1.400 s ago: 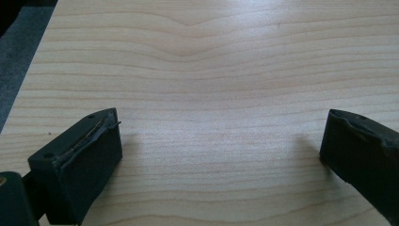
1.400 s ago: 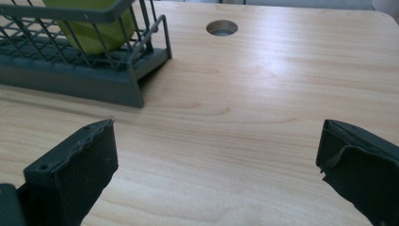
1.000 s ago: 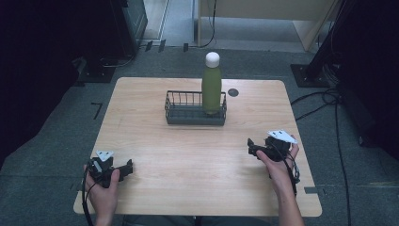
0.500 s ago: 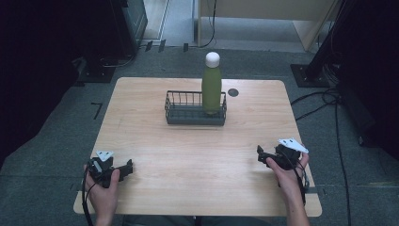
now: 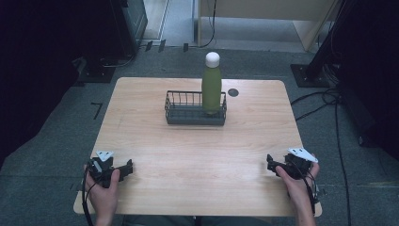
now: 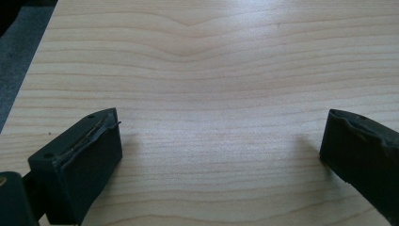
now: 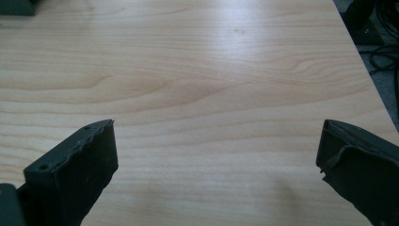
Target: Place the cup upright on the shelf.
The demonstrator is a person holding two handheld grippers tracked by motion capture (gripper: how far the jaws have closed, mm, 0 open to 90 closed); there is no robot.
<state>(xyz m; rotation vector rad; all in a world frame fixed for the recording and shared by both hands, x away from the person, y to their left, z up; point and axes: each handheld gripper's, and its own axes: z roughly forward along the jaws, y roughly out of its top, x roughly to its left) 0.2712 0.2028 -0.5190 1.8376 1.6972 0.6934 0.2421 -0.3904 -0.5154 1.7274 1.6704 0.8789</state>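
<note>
A green bottle (image 5: 211, 87) with a white cap stands upright in the right end of a dark wire basket (image 5: 188, 110) at the far middle of the wooden table (image 5: 197, 150). My left gripper (image 5: 126, 167) rests low at the table's near left corner, jaws wide apart over bare wood (image 6: 221, 141). At the near right my right gripper (image 5: 271, 165) also sits low, its jaws spread with nothing between them (image 7: 216, 146). Both stand far from the basket.
A small dark round hole (image 5: 233, 92) marks the tabletop to the right of the basket. Grey floor surrounds the table, with cables (image 5: 329, 101) at the right and dark equipment at the back left. A corner of the basket (image 7: 16, 7) shows in the right gripper view.
My right gripper has drawn back toward the near right edge of the table and lowered. The left gripper has stayed in place.
</note>
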